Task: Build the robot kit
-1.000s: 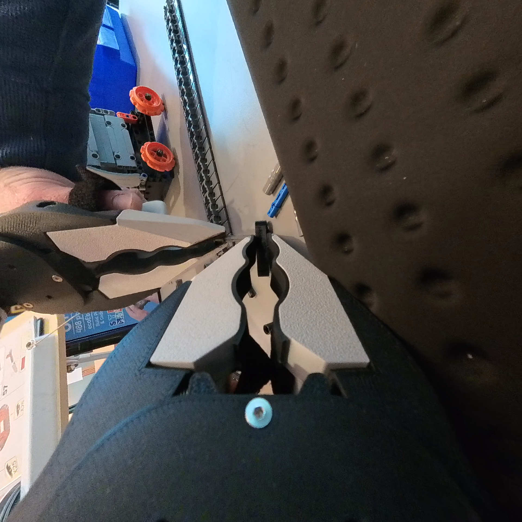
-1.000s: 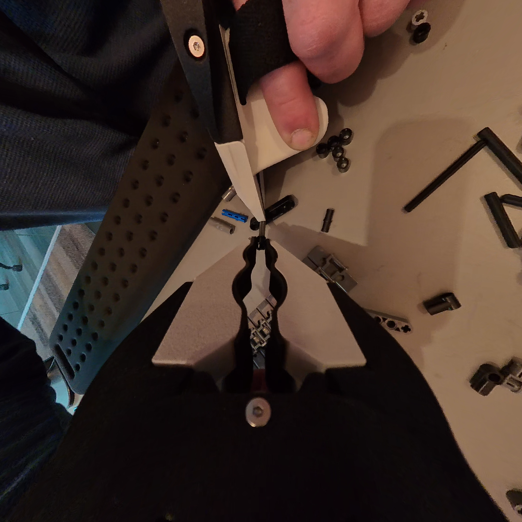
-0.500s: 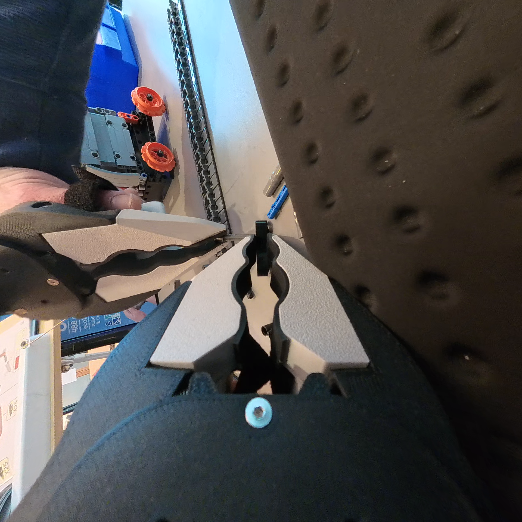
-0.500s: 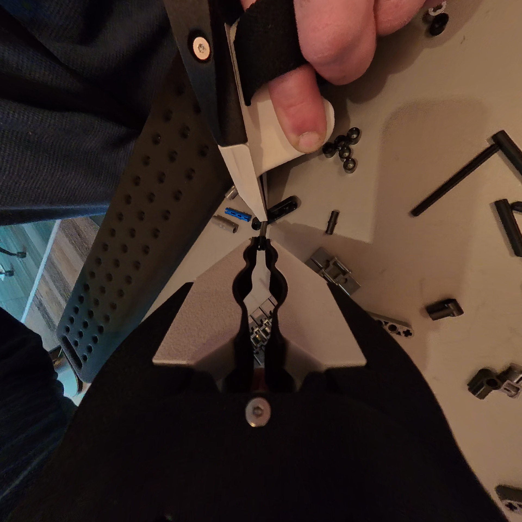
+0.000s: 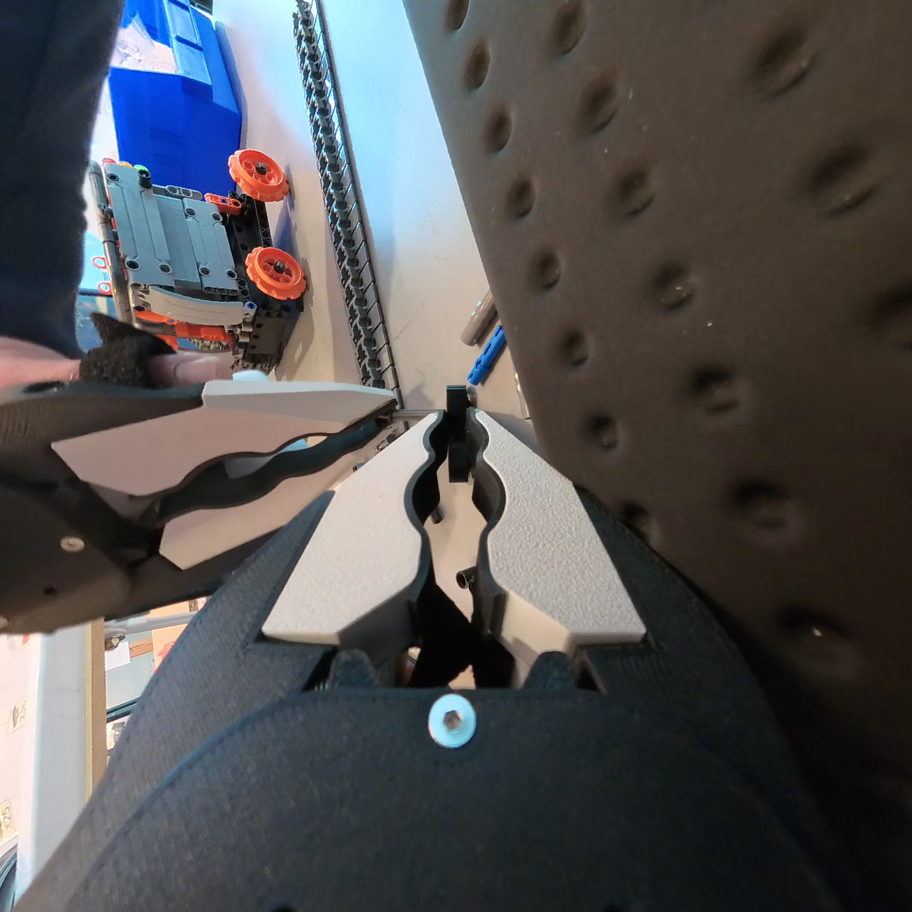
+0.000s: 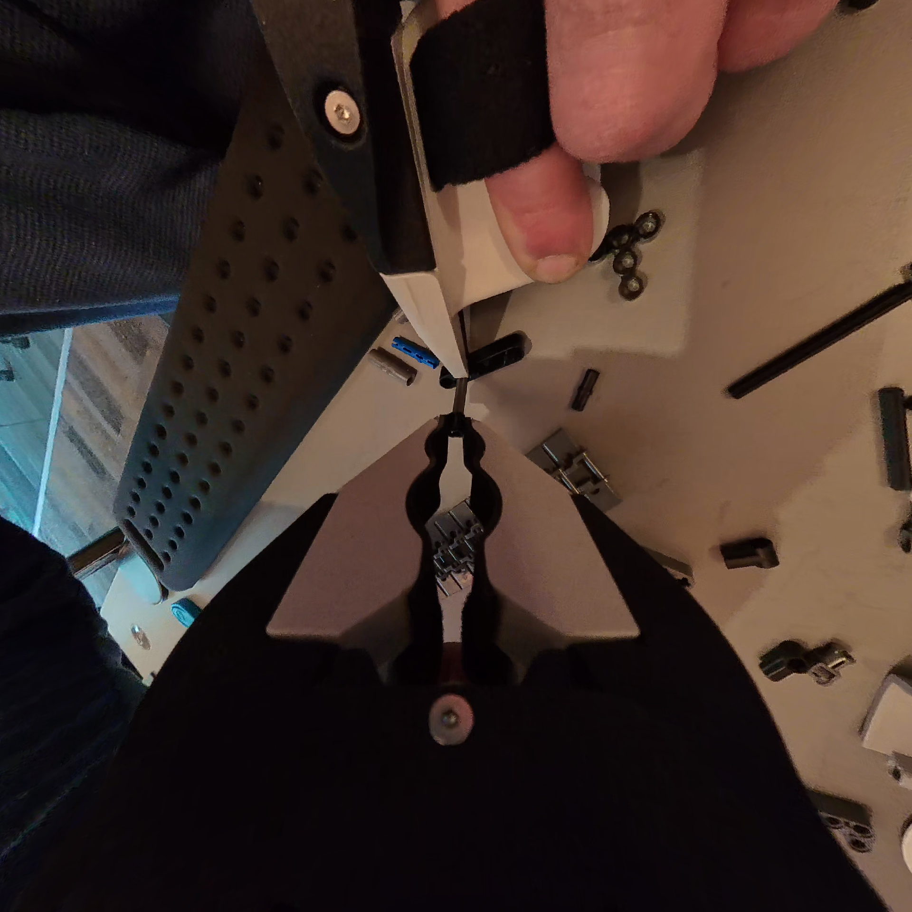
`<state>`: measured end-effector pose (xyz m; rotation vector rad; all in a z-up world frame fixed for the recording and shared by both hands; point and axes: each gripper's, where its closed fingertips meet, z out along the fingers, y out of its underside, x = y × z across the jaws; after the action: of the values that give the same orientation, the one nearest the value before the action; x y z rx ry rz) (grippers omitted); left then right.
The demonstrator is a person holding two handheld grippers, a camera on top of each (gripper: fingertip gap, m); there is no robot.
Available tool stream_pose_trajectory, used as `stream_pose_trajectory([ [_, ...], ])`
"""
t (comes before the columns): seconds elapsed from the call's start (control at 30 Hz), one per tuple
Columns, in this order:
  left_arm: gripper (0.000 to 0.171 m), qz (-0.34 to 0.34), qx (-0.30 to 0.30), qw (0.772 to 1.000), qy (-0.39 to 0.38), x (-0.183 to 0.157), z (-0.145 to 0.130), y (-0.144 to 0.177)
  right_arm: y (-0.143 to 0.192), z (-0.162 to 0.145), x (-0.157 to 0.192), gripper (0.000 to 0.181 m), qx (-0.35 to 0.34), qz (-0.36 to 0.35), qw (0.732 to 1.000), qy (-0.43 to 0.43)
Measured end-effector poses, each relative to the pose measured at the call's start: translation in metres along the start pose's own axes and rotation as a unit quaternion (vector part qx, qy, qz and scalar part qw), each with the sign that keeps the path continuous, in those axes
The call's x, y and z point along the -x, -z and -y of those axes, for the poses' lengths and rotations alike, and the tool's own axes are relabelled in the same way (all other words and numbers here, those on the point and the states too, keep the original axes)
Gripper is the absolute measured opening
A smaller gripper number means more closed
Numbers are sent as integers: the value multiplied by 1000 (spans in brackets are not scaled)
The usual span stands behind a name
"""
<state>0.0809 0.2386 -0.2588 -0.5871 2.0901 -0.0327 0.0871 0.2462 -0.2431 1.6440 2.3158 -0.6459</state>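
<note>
A dark perforated chair back (image 5: 691,296) is seen beside the pale grey tabletop (image 6: 666,395), on which small black and grey building pieces lie scattered. A grey brick-built vehicle with orange wheels (image 5: 197,261) stands farther off. The left tool (image 5: 456,424) is clamped on a flat black plastic piece (image 5: 457,444); the right tool (image 6: 456,424) is closed on what appears to be a thin dark metal axle (image 6: 460,392) that reaches that black piece.
</note>
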Motion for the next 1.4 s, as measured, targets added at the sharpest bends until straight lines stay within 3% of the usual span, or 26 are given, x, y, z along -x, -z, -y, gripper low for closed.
stream_pose_trajectory([
  [0.17,7,-1,-1,1000,2,0,0,0,0,0,0,2,18,-1,1000,6],
  [0.53,7,-1,2,1000,8,3,-3,0,0,3,-4,4,-88,-82,993,-14],
  [0.83,7,0,3,1000,12,5,-4,0,1,2,-5,6,-137,-123,983,-19],
  [1.1,6,3,3,1000,7,6,-4,0,20,1,2,19,-217,-137,966,-39],
  [1.4,6,10,4,1000,1,6,-3,0,9,4,-5,4,-252,-120,958,-61],
])
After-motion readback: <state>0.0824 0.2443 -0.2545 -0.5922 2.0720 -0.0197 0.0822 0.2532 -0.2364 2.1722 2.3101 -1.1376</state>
